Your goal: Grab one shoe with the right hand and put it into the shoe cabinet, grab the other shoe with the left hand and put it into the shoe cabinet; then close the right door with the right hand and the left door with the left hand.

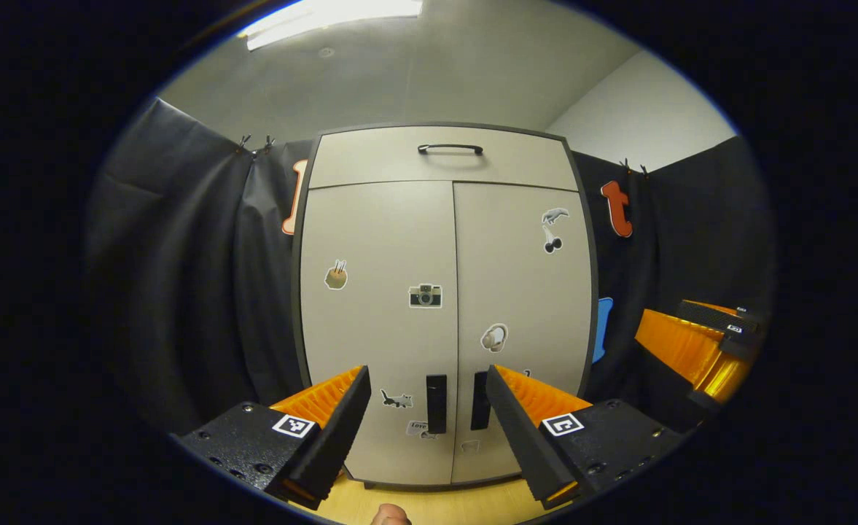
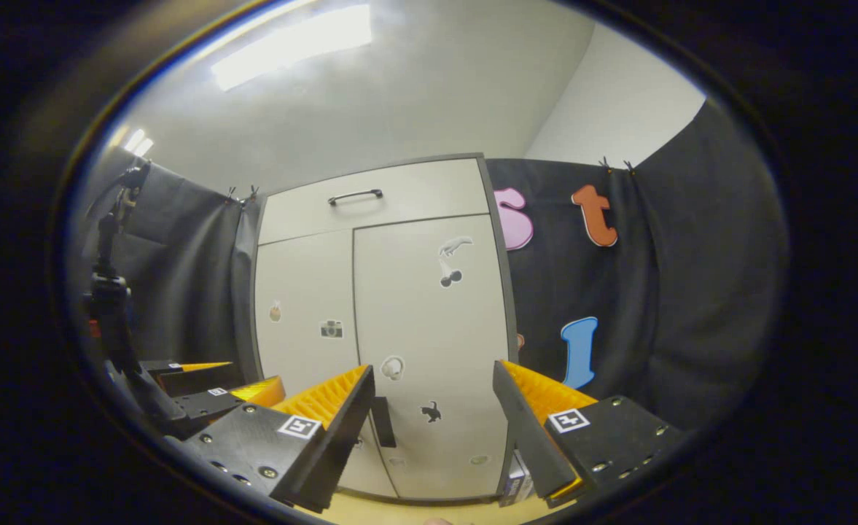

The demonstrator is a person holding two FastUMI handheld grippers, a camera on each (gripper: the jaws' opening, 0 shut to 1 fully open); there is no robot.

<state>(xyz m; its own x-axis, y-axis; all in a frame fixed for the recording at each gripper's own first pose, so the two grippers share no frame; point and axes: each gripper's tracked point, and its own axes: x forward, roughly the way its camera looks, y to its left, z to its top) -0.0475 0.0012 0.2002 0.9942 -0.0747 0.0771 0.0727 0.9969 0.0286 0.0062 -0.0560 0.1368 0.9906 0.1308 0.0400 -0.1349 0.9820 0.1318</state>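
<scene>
The shoe cabinet [image 1: 399, 240] stands straight ahead in the left gripper view, pale grey with stickers. Its left door [image 1: 377, 328] and right door [image 1: 527, 292] are both flush and closed, their dark handles [image 1: 437, 402] side by side at the middle seam. My left gripper [image 1: 427, 372] is open and holds nothing, a short way in front of the handles. The right gripper [image 1: 706, 339] shows at the far right. In the right gripper view the cabinet [image 2: 429, 306] is seen from its right side, my right gripper [image 2: 434, 368] is open and holds nothing, and the left gripper [image 2: 213, 390] sits at lower left.
A drawer front with a black bar handle [image 1: 450, 149] tops the cabinet. Black cloth hangs on both sides. The floor [image 1: 436, 504] is light wood. A dark stand [image 2: 111, 306] rises at the left of the right gripper view. A small box [image 2: 516, 474] sits by the cabinet's right foot.
</scene>
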